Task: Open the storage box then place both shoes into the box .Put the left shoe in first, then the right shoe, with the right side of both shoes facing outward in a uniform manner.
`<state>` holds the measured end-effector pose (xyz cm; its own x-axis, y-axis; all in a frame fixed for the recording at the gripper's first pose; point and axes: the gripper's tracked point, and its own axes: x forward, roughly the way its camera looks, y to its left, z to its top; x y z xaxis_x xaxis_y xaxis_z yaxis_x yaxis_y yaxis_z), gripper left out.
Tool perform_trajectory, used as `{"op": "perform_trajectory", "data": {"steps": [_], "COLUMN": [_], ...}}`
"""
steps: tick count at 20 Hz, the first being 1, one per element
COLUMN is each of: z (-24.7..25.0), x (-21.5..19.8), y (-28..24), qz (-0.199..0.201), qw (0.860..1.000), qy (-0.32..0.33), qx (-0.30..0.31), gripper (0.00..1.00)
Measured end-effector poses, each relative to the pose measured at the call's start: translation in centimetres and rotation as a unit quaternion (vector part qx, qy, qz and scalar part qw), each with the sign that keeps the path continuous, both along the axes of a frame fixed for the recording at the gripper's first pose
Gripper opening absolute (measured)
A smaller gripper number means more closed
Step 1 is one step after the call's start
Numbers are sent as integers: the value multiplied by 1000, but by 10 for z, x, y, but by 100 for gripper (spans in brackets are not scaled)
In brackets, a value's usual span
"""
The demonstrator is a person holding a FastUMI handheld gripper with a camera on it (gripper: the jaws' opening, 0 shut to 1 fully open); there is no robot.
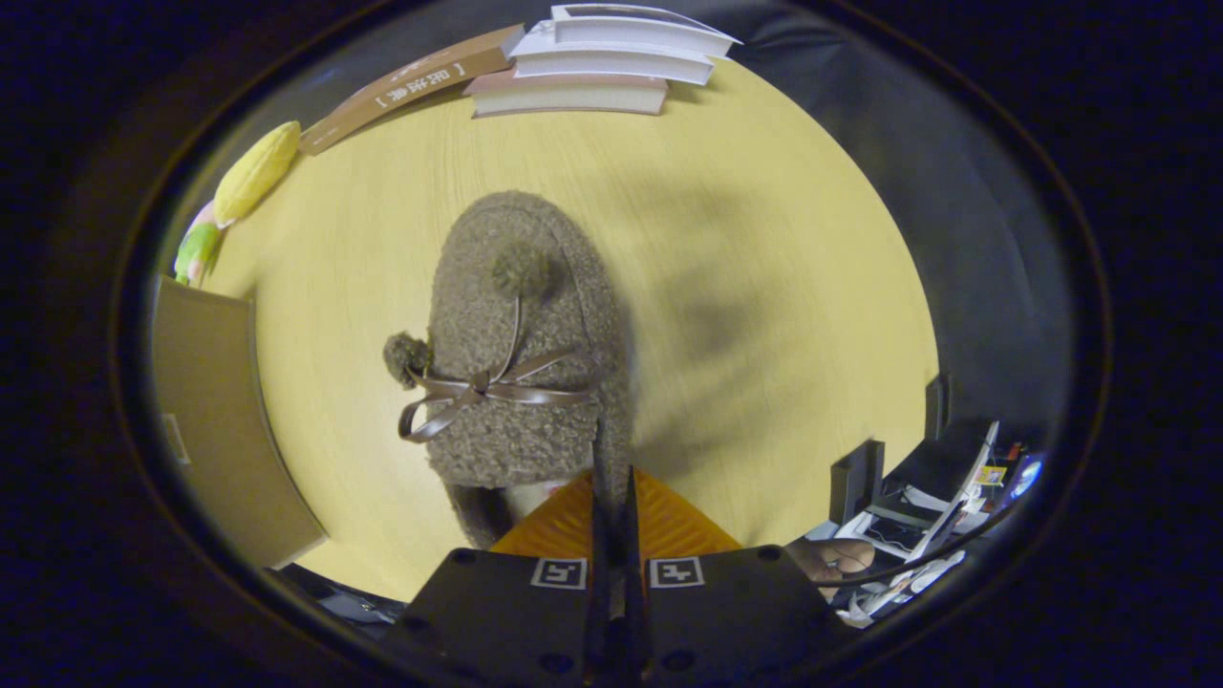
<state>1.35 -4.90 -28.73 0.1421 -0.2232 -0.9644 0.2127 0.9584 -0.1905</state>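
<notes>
Fuzzy slipper (525, 354) pinched in gripper (611, 497) fingers, above table (764, 239)

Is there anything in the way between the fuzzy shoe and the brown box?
Nothing visible: only bare yellow table lies between the shoe, gripped at its rim by the tongs, and the box beside it.

I see one shoe (525, 354), a fuzzy grey-brown slipper with a rounded toe pointing away from me. A pompom sits on top of its upper, a second one hangs off its left side, and a thin brown ribbon is tied in a bow across it. Its heel end meets my gripper (611, 478), whose fingers are closed tight on the rim of the opening. The storage box (225, 420) is a plain brown cardboard panel off to the shoe's left, apart from it.
</notes>
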Motion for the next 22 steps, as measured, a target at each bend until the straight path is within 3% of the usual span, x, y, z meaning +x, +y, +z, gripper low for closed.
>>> {"op": "perform_trajectory", "data": {"steps": [2, 9, 13, 22], "z": [2, 18, 35, 125], "x": [3, -10, -18, -17], "y": [-1, 7, 14, 43], "qz": [0, -19, 1, 16], "qw": [1000, 998, 996, 981], "qy": [-7, -36, -27, -79], "qx": [-9, -54, -89, -174], "gripper": [4, 4, 4, 4]}}
